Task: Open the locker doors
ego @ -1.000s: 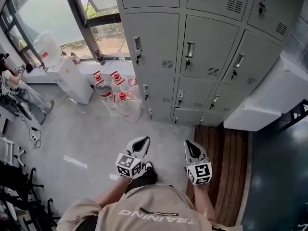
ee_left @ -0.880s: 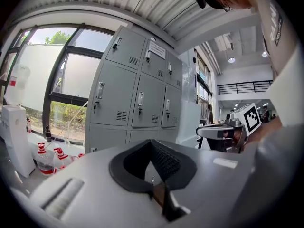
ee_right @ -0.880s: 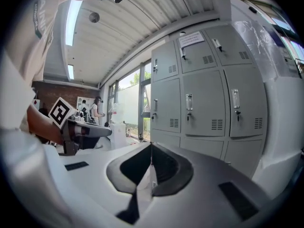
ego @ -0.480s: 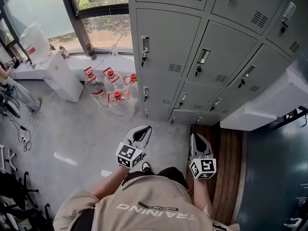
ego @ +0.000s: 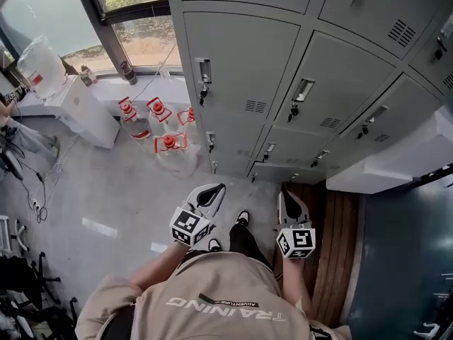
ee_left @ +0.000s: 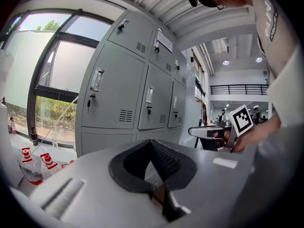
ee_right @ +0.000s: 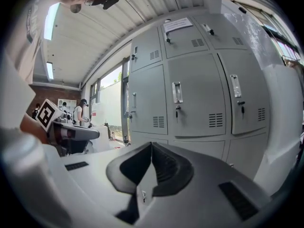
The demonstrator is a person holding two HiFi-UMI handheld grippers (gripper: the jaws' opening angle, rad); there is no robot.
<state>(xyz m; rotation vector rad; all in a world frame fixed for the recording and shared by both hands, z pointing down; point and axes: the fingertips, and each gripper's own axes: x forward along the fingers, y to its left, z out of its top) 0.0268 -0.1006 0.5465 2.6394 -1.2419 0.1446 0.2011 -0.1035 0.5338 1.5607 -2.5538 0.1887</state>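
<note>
A bank of grey metal lockers (ego: 241, 69) fills the top of the head view, every door shut, each with a chrome handle (ego: 204, 71) and a key lock. My left gripper (ego: 216, 190) and right gripper (ego: 288, 197) are held side by side at waist height over the floor. Both point at the lockers and are well short of them. In the left gripper view the left gripper (ee_left: 152, 141) has its jaws together with nothing between them, lockers (ee_left: 114, 94) ahead. The right gripper (ee_right: 151, 145) is likewise shut and empty, facing the doors (ee_right: 190, 103).
Several clear water bottles with red caps (ego: 166, 144) stand on the floor at the lockers' left foot. A white cabinet (ego: 78, 105) sits under the window. A wooden platform (ego: 340, 239) and a white ledge (ego: 396, 161) lie right. Another person (ego: 14, 129) is far left.
The person has walked closer to the lockers, which now loom larger. Both grippers were carried along, still side by side and shut.
</note>
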